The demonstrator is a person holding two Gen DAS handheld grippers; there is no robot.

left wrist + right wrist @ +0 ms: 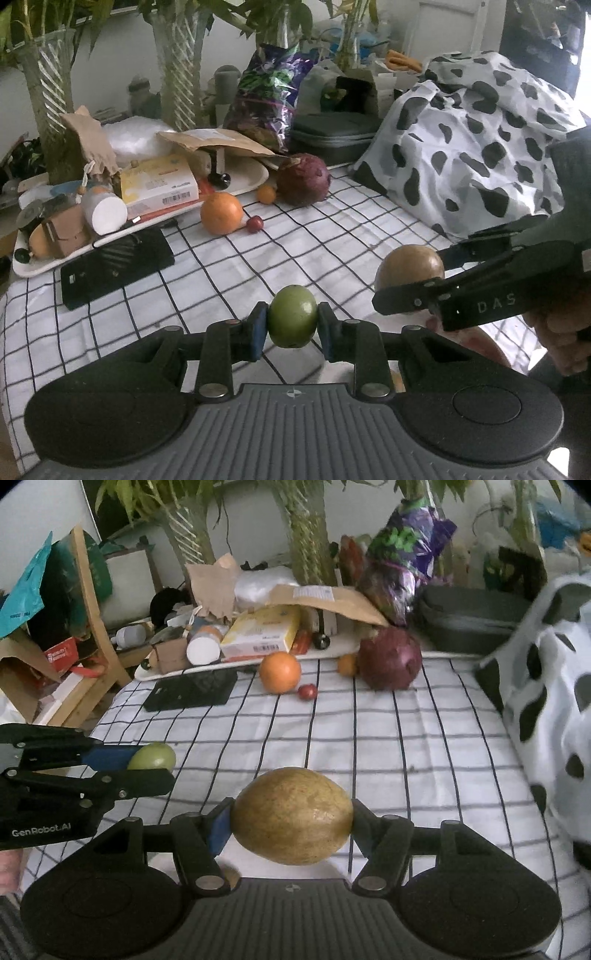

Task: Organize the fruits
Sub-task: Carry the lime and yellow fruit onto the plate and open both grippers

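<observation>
Fruits: six show on a bed sheet [406,738] with a black grid pattern; two are held, four lie loose.
Landmark: orange [279,672], used below for every place.
Green fruit [291,316]: small and round, pinched between the blue pads of the left gripper [291,323], well in front of the orange, lifted or nearly so; contact with the sheet is not clear.
Brown fruit [291,816]: larger, egg-shaped, speckled, pinched at its two ends by the right gripper [291,818], well in front of the orange and to the right of the green fruit.
Grippers: both are closed on their fruit, side by side and near each other, neither spread.
Red fruit [307,692]: tiny, just beside the orange at its front right, on the sheet.
Small orange fruit [346,664]: near the orange's right, tucked against the purple fruit.
Purple fruit [389,658]: large, dark and round, right of the orange.
Tray [184,670]: white and cluttered with boxes and a jar, just behind and left of the orange.
Done so far: judging from this, two fruits are picked up; none looks sorted yet.
Left to do: no bowl or basket for fruit is in sight, so the goal spot is unclear; the held pair need setting down, and the four by the orange look untouched.
</observation>
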